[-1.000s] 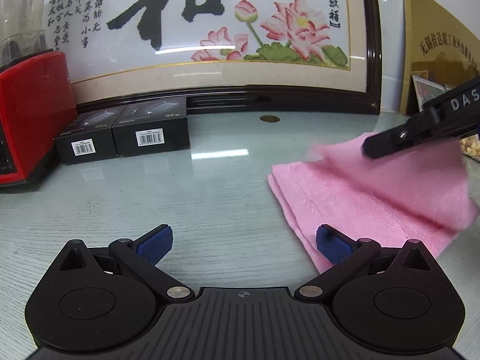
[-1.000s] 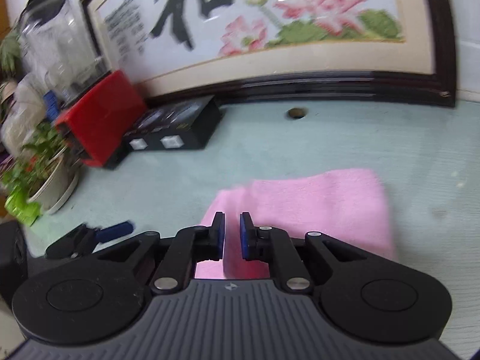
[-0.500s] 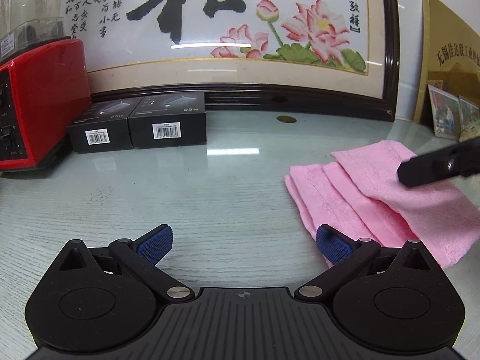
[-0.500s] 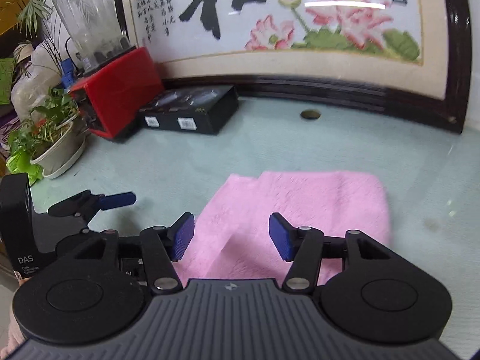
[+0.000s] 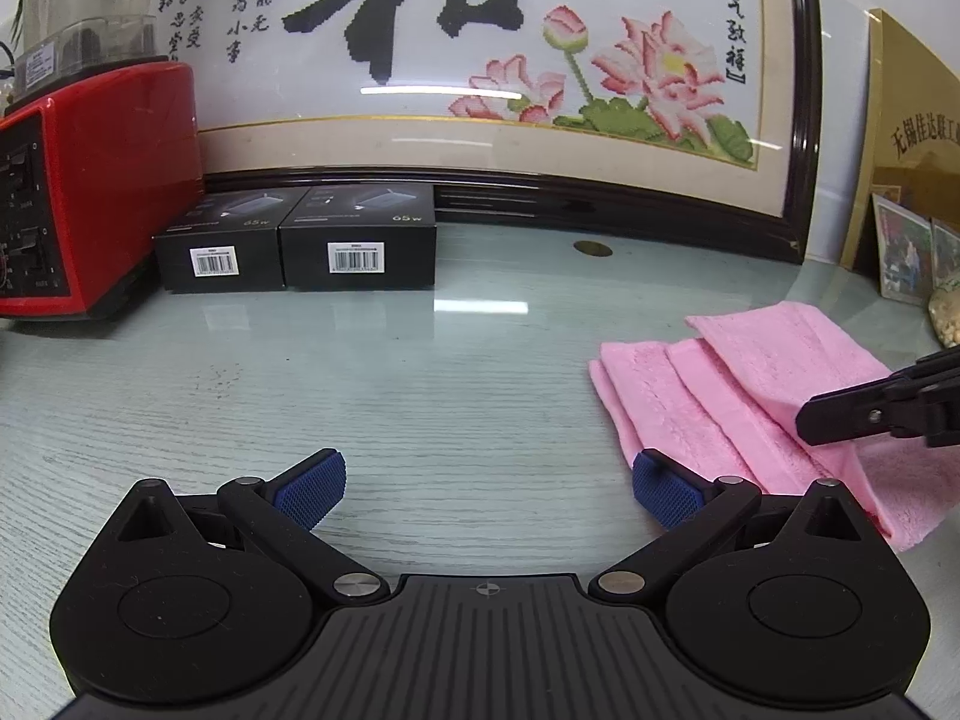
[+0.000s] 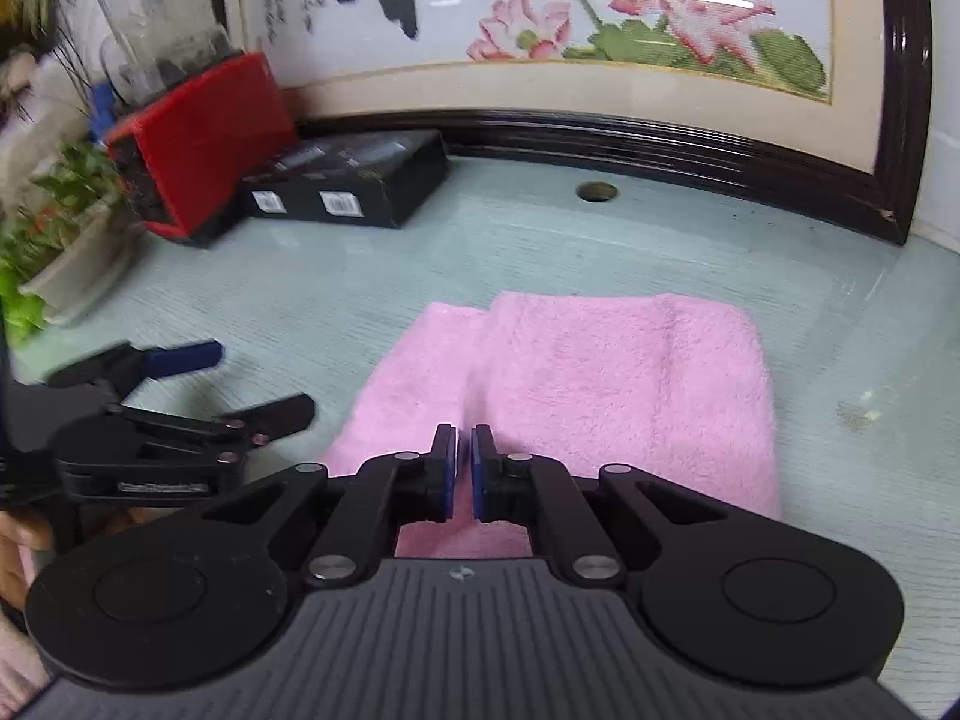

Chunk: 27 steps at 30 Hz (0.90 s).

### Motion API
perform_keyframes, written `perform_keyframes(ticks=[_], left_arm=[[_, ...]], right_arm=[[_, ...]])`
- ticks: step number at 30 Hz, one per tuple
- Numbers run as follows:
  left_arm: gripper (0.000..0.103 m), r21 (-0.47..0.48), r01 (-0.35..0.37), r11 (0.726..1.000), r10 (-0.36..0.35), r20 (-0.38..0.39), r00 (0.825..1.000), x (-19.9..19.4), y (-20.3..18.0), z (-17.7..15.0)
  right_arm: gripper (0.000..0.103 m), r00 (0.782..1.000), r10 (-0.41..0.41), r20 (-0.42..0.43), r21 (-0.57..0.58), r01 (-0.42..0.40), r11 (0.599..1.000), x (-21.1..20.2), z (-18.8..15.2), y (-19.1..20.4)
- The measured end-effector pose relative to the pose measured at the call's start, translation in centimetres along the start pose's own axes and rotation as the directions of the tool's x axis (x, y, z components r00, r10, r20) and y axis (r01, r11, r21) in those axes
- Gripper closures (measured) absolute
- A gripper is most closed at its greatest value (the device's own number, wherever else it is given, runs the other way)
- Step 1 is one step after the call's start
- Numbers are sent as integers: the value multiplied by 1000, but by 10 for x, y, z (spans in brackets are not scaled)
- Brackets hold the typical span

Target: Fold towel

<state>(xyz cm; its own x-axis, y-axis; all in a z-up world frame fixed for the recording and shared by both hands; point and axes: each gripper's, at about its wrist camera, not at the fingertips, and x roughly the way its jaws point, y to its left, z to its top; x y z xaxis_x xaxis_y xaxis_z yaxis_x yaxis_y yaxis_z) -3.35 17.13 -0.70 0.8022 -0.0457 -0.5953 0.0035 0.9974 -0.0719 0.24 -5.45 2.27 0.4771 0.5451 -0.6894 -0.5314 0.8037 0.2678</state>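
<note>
A pink towel (image 5: pixel 750 384) lies folded in staggered layers on the pale glass table (image 5: pixel 420 396), right of centre in the left wrist view. My left gripper (image 5: pixel 489 486) hovers low over the table, open and empty, its right pad (image 5: pixel 663 495) at the towel's near-left edge. In the right wrist view the towel (image 6: pixel 600 372) lies flat just ahead. My right gripper (image 6: pixel 463 456) is over its near edge, jaws closing to a thin gap with nothing between them. Its black finger (image 5: pixel 840 420) reaches over the towel from the right. The left gripper (image 6: pixel 240 384) shows open at the left.
A red blender base (image 5: pixel 102 180) and two black boxes (image 5: pixel 294 246) stand at the back left, before a large framed picture (image 5: pixel 480 60). A potted plant (image 6: pixel 54 228) stands far left. A gold plaque (image 5: pixel 912 138) leans at the right. A cable hole (image 5: pixel 593 249) sits near the frame.
The right gripper carried a raised towel flap, laid it down and let go with jaws wide, then closed its jaws again empty. The towel now lies flat. The left gripper stayed open.
</note>
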Motion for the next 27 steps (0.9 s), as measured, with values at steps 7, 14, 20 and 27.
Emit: perform_keyframes(ticks=[7,14,20,27], left_arm=[[0,-38,-2,999,2,-2,1000,0,6,1],[0,-29,-5,1000,5,0,1000,0,5,1],[0,-38,-3,999,3,-3,1000,1,7,2],[0,-41,-2,999,2,-5,1000,1,8,1]], right_arm=[[97,1000,-22,-1,-51,22,998,10,4,13],[85,997,-80,-4,-38,80,996,6,11,12],[79,992,-123,22,-52,124,991,-2,10,18],[41,990,-138,-17,-60,136,989,6,11,18]])
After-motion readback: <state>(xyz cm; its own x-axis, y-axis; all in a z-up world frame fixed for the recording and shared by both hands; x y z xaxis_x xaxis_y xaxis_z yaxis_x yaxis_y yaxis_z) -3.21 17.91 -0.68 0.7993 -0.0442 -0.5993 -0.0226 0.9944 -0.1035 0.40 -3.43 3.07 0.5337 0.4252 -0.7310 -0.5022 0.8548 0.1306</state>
